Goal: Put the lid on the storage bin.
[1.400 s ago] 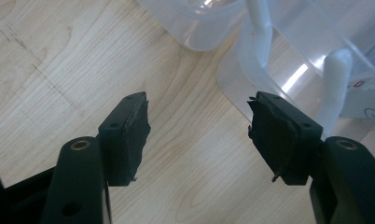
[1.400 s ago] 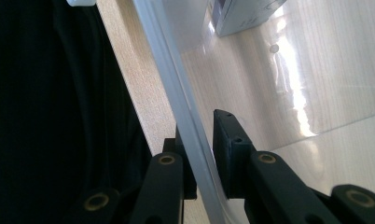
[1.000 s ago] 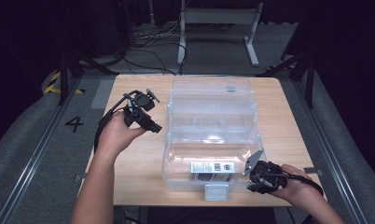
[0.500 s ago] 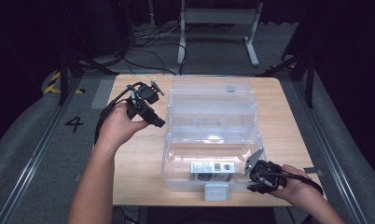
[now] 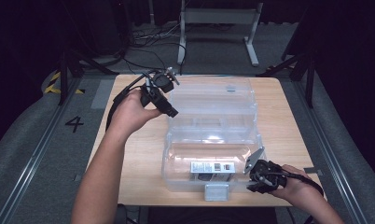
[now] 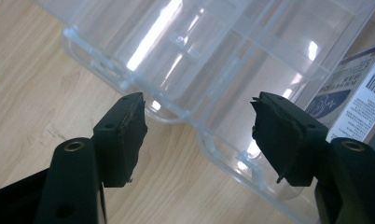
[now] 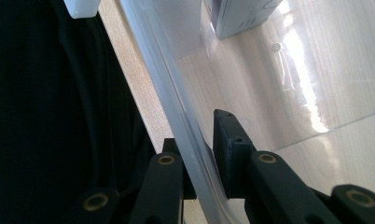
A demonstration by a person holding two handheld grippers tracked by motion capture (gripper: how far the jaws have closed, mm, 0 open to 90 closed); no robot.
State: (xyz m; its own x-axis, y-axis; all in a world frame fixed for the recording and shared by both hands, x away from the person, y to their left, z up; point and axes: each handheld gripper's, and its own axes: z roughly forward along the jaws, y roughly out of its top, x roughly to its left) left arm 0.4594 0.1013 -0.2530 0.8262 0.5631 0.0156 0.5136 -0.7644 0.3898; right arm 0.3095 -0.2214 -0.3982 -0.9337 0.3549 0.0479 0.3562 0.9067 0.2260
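Clear plastic box on the wooden table, one gripper clamped to it, the other free beside it.

The wooden table (image 5: 129, 154) carries a clear tiered storage box (image 5: 213, 126) standing open at its middle, with a small printed carton (image 5: 212, 167) lying in the near bottom compartment. The right gripper (image 5: 259, 173) pinches the box's near right wall between its jaws. The left gripper (image 5: 169, 100) hangs at the box's far left corner, jaws apart with nothing between them.
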